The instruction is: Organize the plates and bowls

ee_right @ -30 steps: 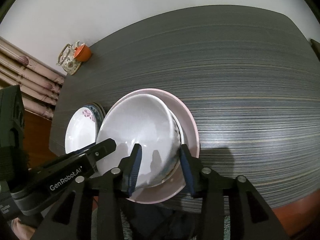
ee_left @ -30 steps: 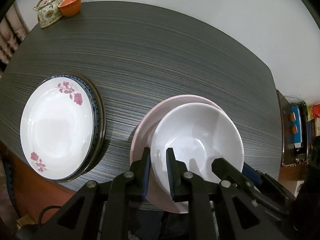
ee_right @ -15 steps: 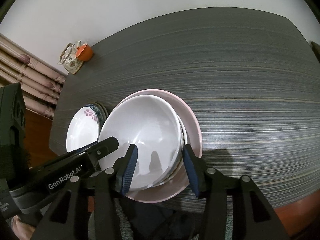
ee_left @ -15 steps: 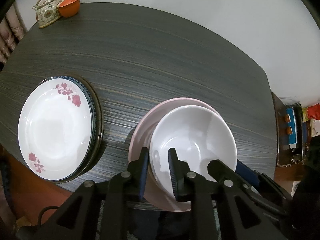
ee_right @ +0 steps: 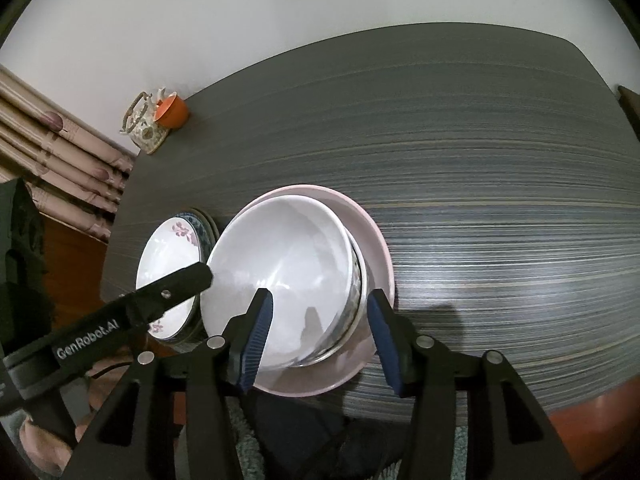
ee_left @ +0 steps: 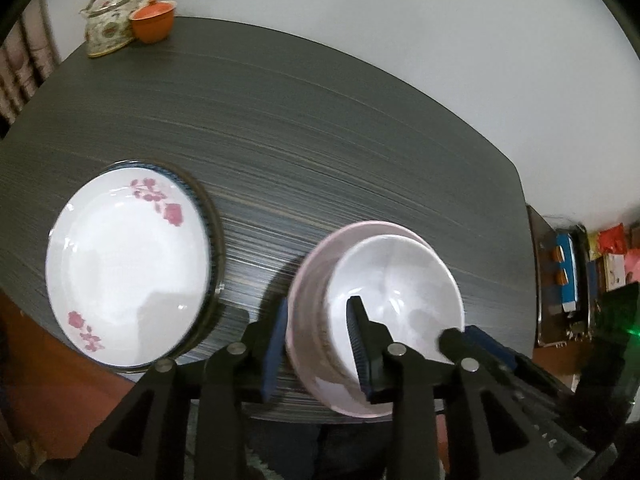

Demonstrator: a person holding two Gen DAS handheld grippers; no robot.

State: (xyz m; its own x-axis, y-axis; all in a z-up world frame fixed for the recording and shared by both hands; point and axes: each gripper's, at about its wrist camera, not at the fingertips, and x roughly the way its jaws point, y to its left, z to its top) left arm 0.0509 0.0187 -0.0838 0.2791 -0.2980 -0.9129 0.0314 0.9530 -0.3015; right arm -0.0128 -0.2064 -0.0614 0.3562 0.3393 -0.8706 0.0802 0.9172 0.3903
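White bowl [ee_right: 288, 272] sits nested in a patterned bowl [ee_right: 354, 300], only its rim band showing, and both rest on the pink plate [ee_right: 372, 248] at the near table edge, lower centre of the right wrist frame. Table [ee_right: 480, 180] dark, striped grain.

Right gripper [ee_right: 320, 332]: jaws spread wide, straddling the near right rim of the bowl stack, one finger over the white bowl's inside, the other outside by the pink plate; no clear contact, nothing gripped. Left gripper [ee_left: 316, 340]: jaws apart, one finger outside the pink plate [ee_left: 308, 320], the other inside the white bowl [ee_left: 400, 280]; released as well.

Floral plate [ee_left: 124, 264] stacked on a blue-rimmed plate [ee_left: 204, 216], left of frame, apart from the pink plate. Teapot [ee_left: 108, 20] and orange cup [ee_left: 153, 22] upper left, far corner.

Judgement: stack looks set down. If lifting again, pinch the rim of one piece only, close squarely. The pink plate sits close to the table edge; avoid nudging it outward.
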